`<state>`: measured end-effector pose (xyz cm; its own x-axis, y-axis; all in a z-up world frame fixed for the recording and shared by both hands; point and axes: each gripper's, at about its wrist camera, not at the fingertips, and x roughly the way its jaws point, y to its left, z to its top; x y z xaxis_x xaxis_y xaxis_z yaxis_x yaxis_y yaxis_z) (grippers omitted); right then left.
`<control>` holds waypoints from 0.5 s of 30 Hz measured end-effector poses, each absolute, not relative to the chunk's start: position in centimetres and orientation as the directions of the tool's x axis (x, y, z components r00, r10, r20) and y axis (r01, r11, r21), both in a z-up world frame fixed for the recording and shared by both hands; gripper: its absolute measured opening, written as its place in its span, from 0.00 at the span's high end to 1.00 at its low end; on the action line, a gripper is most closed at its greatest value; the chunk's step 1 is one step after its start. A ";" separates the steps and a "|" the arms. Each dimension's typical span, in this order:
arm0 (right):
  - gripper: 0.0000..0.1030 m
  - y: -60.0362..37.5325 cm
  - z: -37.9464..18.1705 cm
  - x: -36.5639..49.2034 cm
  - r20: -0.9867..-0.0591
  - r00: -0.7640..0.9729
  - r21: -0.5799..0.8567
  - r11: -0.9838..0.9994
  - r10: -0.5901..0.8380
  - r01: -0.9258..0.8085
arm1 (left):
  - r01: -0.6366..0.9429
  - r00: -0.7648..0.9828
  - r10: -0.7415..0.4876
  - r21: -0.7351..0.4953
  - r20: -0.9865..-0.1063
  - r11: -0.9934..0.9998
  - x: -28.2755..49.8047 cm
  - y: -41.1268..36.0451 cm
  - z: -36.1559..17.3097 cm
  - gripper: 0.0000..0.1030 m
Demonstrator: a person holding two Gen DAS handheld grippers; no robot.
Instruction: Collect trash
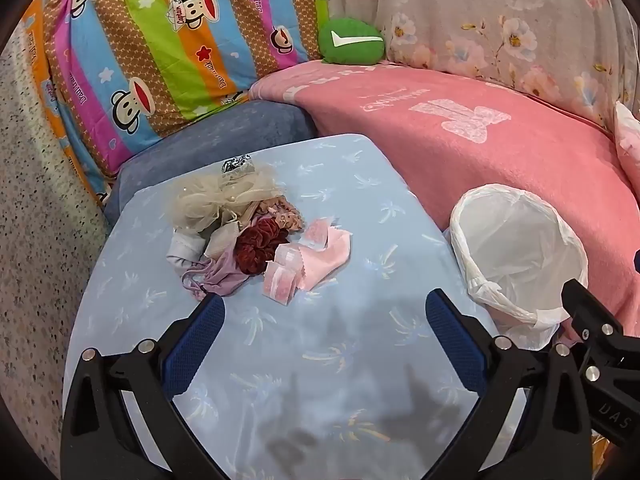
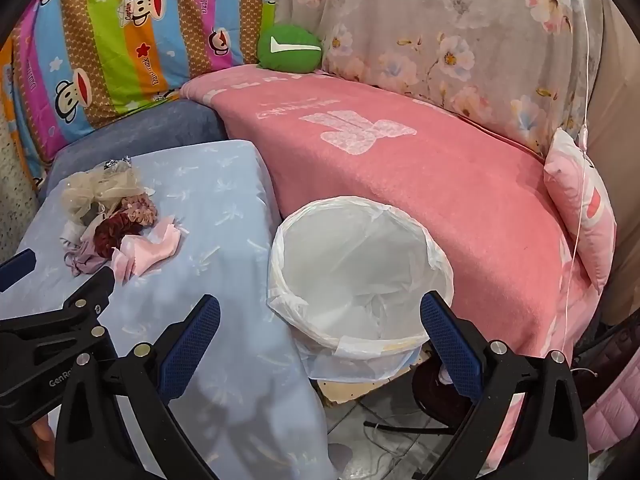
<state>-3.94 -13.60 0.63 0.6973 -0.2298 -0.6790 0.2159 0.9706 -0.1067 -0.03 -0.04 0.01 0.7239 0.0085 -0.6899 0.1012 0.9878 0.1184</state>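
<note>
Left gripper: the left gripper (image 1: 322, 310) is seen at the bottom of the left wrist view, its blue-padded fingers (image 1: 196, 344) spread wide and released, nothing between them but the tabletop (image 1: 360, 208).
Right gripper: the right gripper (image 2: 320, 314) is seen at the bottom of the right wrist view, fingers (image 2: 450, 338) likewise spread wide and released, framing the near rim of the bin with nothing grasped.
Trash: a small trash pile (image 1: 256, 236) of cream tulle, dark red and patterned scrunchies, lilac fabric and pink cloth scraps lies centre-left in the left wrist view, just beyond the left finger; in the right wrist view it is pushed to the left edge (image 2: 116, 224).
Bin: a white-lined bin (image 2: 360, 276) is shown whole and empty at the centre of the right wrist view, beside the tabletop edge; in the left wrist view it is at the right (image 1: 520, 256), its near side partly cut by the other gripper's black body.
Only in the right wrist view: tiled floor (image 2: 360, 408) and cables below the bin, a pink pillow (image 2: 580, 216) at the right.
Surroundings: a pink blanket (image 1: 480, 152) lies behind the bin, a striped cartoon cushion (image 1: 160, 40) at upper left, a green plush (image 1: 352, 42) at top centre, floral fabric (image 1: 500, 20) at upper right.
In the way: nothing is seen between the fingers and the pile.
</note>
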 end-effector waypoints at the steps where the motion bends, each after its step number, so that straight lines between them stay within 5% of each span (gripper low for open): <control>1: 0.06 -13.6 0.7 -4.0 -0.679 0.697 -0.105 0.971 -0.229 0.217 | 0.100 0.725 0.009 0.118 -0.689 0.988 0.0 0.0 0.0 0.07; 15: 0.06 -13.6 1.3 -4.2 -0.671 0.703 -0.109 0.970 -0.233 0.217 | 0.087 0.728 0.005 0.100 -0.685 0.991 -0.3 0.2 0.5 0.07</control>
